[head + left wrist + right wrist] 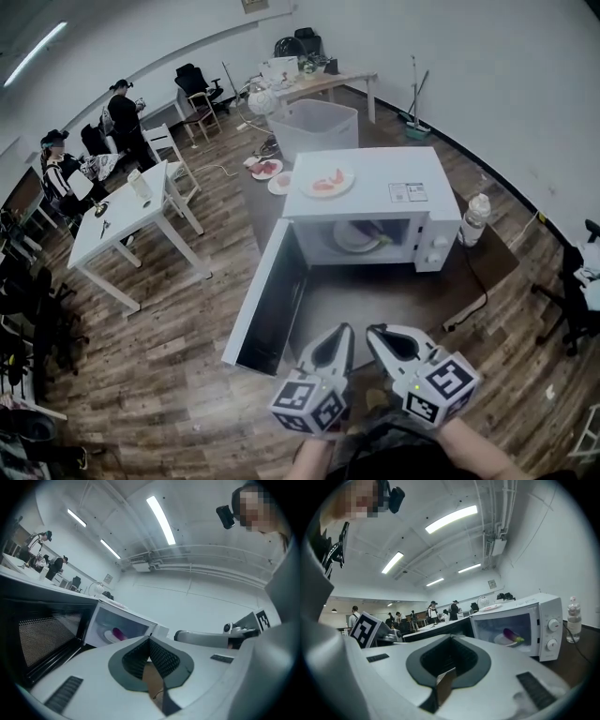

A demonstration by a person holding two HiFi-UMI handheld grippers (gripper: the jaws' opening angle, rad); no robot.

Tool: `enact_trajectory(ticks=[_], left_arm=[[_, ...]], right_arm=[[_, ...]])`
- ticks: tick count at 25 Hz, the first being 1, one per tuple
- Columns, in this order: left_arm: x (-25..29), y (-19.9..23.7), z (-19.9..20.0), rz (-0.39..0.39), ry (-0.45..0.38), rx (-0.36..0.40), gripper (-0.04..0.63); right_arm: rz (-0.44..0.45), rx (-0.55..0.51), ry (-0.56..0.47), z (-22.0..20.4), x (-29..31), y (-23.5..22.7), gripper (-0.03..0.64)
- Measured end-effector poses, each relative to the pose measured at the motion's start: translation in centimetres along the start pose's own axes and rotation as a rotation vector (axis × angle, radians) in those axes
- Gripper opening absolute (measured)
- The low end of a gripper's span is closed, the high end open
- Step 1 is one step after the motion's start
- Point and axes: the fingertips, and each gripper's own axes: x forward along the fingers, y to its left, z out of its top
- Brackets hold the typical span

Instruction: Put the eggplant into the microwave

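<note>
The purple eggplant (374,232) lies on a white plate (349,238) inside the white microwave (403,169), whose door (267,305) hangs wide open to the left. In the gripper views the eggplant (118,633) (512,635) shows in the lit cavity. Both grippers are held side by side in front of the microwave, well short of it. My left gripper (344,329) (149,640) is shut with nothing between its jaws. My right gripper (374,330) (451,637) is shut and empty too.
A plate of pink food (326,181) sits on top of the microwave. A water bottle (475,217) stands at its right on the brown table (487,267). A white table (127,220), a grey bin (319,127) and several people (122,112) are farther back.
</note>
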Motion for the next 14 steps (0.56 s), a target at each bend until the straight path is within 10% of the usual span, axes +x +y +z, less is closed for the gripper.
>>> enact_trajectory(ticks=[14], left_arm=[[1.7,1.7,0.4,0.031,0.029,-0.003,0.005]], right_arm=[[0.052,0.021,0.026,-0.7,2.0,-1.2,-0.002]])
